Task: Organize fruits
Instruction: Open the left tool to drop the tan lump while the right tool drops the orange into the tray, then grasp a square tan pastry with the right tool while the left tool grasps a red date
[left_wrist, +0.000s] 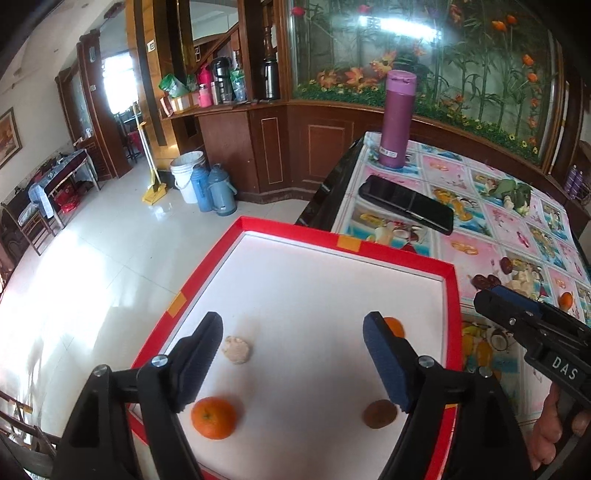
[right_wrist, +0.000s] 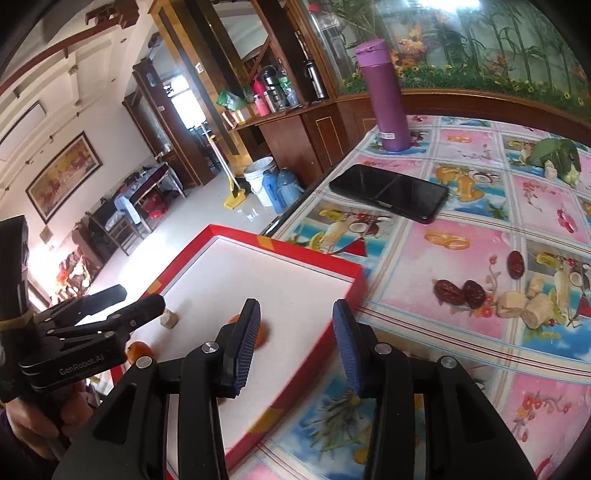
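Lying between the left gripper's spread jaws — untouched — the orange.

Tray left of dates

A purple flask stands upright near the far corner of the desk, which wears a cloth printed with fruit pictures, and a black phone lies flat on the cloth just in front of the flask. Beyond the flask a glass aquarium wall with bamboo and orange flowers runs behind the desk. Down on the tiled floor to the flask's left stand a white bucket, two blue thermos jugs touching it, and a yellow mop leaning by the wooden counter.
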